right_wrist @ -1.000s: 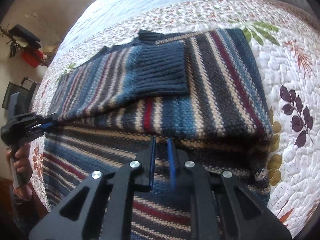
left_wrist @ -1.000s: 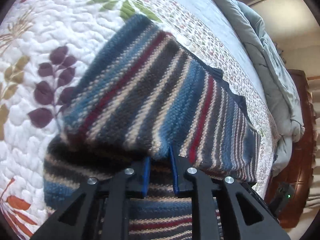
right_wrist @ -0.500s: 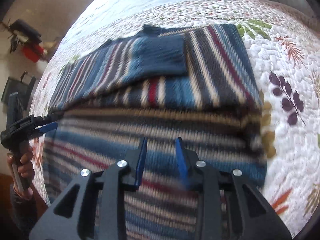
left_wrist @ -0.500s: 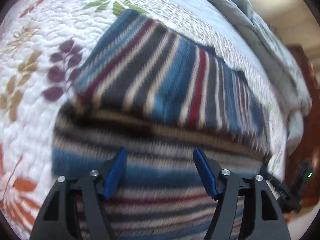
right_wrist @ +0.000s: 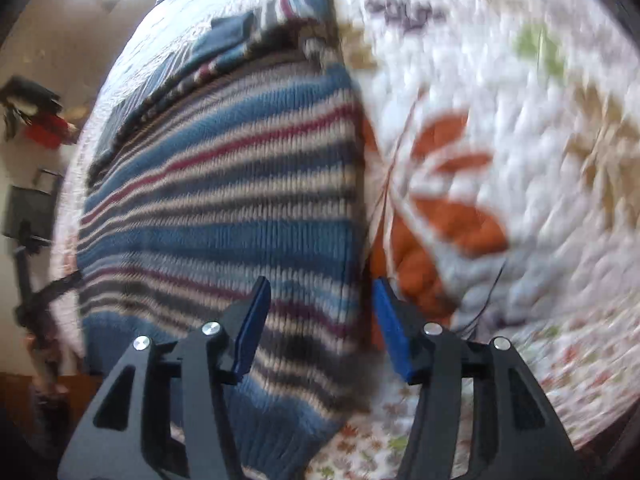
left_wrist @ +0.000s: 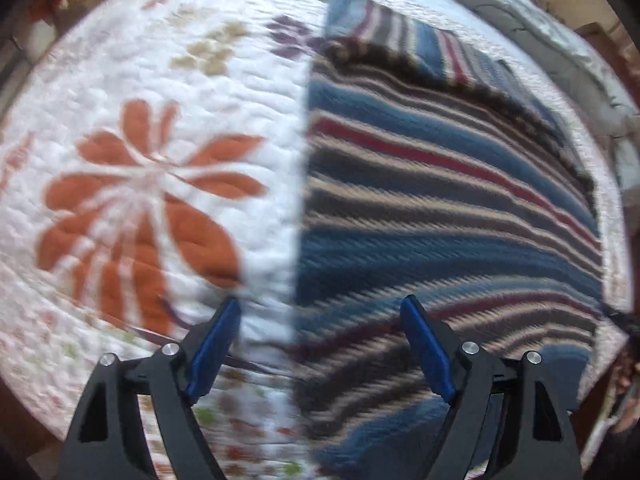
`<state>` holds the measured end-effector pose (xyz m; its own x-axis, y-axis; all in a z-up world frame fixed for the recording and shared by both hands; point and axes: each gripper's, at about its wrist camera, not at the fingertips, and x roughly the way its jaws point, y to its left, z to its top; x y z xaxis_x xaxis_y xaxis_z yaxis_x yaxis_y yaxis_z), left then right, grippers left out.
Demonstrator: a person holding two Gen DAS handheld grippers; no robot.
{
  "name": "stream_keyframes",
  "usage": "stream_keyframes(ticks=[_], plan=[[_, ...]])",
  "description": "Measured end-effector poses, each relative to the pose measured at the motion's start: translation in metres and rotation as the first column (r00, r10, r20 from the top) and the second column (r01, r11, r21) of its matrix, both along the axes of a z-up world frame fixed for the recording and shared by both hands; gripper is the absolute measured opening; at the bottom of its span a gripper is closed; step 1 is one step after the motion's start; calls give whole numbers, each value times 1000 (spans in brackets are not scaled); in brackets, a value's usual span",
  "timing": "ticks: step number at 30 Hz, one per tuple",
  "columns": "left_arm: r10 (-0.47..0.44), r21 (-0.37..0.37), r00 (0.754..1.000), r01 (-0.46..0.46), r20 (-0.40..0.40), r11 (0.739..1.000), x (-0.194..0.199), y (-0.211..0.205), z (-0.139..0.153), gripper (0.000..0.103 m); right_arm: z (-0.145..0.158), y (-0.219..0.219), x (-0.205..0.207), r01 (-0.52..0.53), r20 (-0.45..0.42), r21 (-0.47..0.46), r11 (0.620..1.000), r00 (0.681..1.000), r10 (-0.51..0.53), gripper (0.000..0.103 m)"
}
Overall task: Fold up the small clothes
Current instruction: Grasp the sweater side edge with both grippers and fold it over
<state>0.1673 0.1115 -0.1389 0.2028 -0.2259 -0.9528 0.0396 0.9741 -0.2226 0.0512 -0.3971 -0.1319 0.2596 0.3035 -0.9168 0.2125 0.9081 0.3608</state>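
A striped knit sweater [left_wrist: 448, 208] in blue, cream, dark grey and red lies flat on the quilted bed, its upper part folded over at the far end. It also shows in the right wrist view [right_wrist: 224, 200]. My left gripper [left_wrist: 320, 336] is open and empty, hovering over the sweater's left side edge near the hem. My right gripper [right_wrist: 320, 320] is open and empty, hovering over the sweater's right side edge near the hem. Both views are motion-blurred.
The white quilt [left_wrist: 152, 128] with orange flower and leaf prints covers the bed. A grey duvet [left_wrist: 560, 32] is bunched at the far side. The left gripper's arm [right_wrist: 44, 296] shows at the left of the right wrist view.
Both grippers let go of the folded upper part of the sweater, opened, and moved apart down toward the hem corners. The fold now lies on the sweater.
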Motion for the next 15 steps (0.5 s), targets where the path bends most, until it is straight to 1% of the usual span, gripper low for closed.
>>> stream_keyframes(ticks=[1, 3, 4, 5, 6, 8, 9, 10, 11, 12, 13, 15], plan=[[6, -8, 1000, -6, 7, 1000, -2, -5, 0, 85, -4, 0, -1, 4, -6, 36, 999, 1000, -3, 54], [-1, -8, 1000, 2, 19, 1000, -3, -13, 0, 85, -13, 3, -7, 6, -6, 111, 994, 1000, -5, 52], [12, -4, 1000, -11, 17, 1000, -3, -16, 0, 85, -15, 4, -8, 8, -2, 123, 992, 1000, -8, 45], [19, -13, 1000, -19, 18, 1000, -4, -17, -1, 83, -16, 5, -9, 17, 0, 122, 992, 1000, -17, 30], [24, -57, 1000, -23, 16, 998, -5, -17, 1, 78, -15, 4, -9, 20, 6, 132, 991, 1000, -21, 21], [34, -118, 999, -35, -9, 992, -5, -16, 3, 43, -11, -2, -12, 34, 19, 183, 983, 999, -38, 9], [35, -133, 999, -37, -21, 990, -6, -15, 3, 36, -7, -3, -15, 31, 32, 186, 982, 999, -38, 9], [44, -130, 999, -47, -26, 990, -7, -14, 3, 27, -3, -4, -15, 27, 43, 183, 983, 998, -35, 8], [65, -119, 997, -68, -33, 991, -7, -11, 2, 15, 3, -5, -19, 27, 60, 183, 983, 997, -38, 8], [82, -104, 996, -87, -44, 991, -8, -7, 0, 12, 7, -8, -22, 35, 70, 176, 984, 996, -48, 7], [106, -109, 992, -113, -65, 988, -8, -1, -4, 13, 10, -12, -26, 46, 75, 168, 985, 995, -60, 7], [136, -127, 986, -148, -99, 981, -10, 8, -12, 12, 5, -26, -33, 92, 48, 165, 982, 994, -102, 7]])
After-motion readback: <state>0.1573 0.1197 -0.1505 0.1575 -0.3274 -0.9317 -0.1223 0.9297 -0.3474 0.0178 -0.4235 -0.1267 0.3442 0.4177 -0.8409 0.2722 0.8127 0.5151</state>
